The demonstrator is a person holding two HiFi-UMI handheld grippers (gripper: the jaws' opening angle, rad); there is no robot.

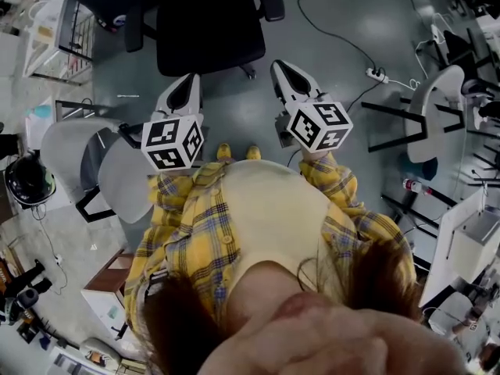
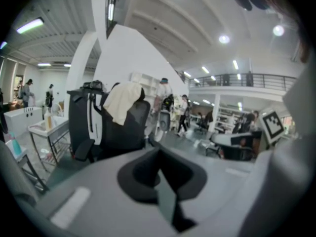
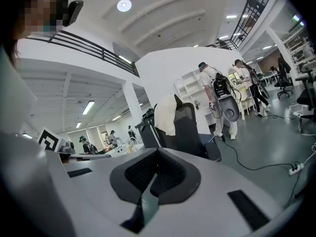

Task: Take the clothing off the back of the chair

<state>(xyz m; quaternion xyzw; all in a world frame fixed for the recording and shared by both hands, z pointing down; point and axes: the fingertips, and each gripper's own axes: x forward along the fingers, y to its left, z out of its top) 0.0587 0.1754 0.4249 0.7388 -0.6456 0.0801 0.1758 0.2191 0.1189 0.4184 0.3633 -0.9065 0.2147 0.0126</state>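
Note:
A cream garment (image 2: 124, 100) hangs over the back of a black office chair (image 2: 126, 130), some way ahead of both grippers. In the right gripper view the same garment (image 3: 166, 113) drapes the left side of the chair back (image 3: 190, 127). From the head view I see the chair (image 1: 209, 23) from above, with the garment hidden. My left gripper (image 1: 186, 92) and right gripper (image 1: 291, 78) are held side by side short of the chair, apart from it. In their own views the left gripper (image 2: 159, 154) and right gripper (image 3: 157, 154) are shut with nothing between the jaws.
Two white chairs (image 1: 101, 170) stand at my left and another white chair (image 1: 433, 108) at my right. A power strip with its cable (image 1: 377, 75) lies on the grey floor. People (image 3: 217, 98) stand beyond the chair. A small table (image 2: 49, 130) sits left of it.

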